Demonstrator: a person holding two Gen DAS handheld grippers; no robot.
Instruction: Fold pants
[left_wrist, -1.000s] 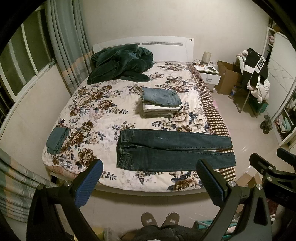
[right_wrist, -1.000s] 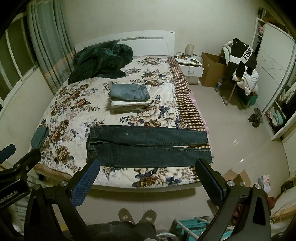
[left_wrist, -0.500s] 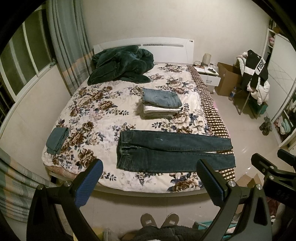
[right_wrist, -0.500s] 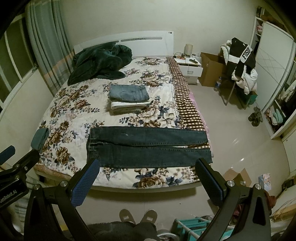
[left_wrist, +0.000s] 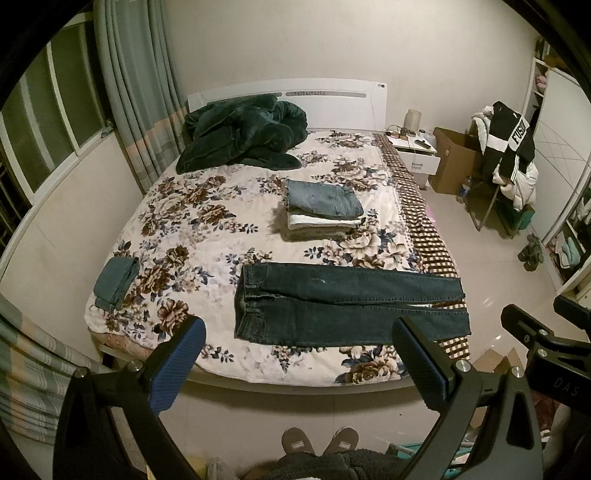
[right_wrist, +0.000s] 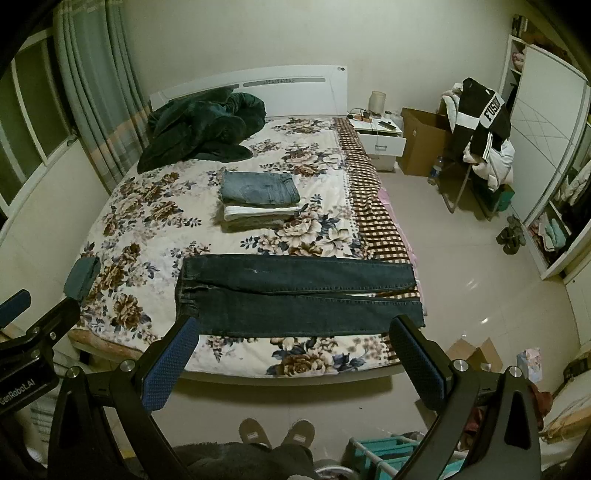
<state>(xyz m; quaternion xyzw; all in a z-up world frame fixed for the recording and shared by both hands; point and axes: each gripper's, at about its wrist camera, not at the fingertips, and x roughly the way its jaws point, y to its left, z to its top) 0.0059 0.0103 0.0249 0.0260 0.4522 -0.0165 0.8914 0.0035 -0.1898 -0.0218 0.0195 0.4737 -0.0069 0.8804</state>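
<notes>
Firstly, left wrist view. Left gripper: jaws spread wide, blue pads bare, holding and touching nothing, hovering off the foot of the bed. Dark jeans: laid flat across the near end of the floral cover, waistband to the left, legs together running right to the bed's edge. Stack of folded clothes: mid-bed, beyond the jeans, well apart from them. Small folded item: at the bed's left edge.

Next, right wrist view. Right gripper: jaws likewise wide apart, pads empty, clear of the cloth. Dark jeans: same flat position, just above the fingertips in frame. Slippered feet: on the floor below, between the fingers.
</notes>
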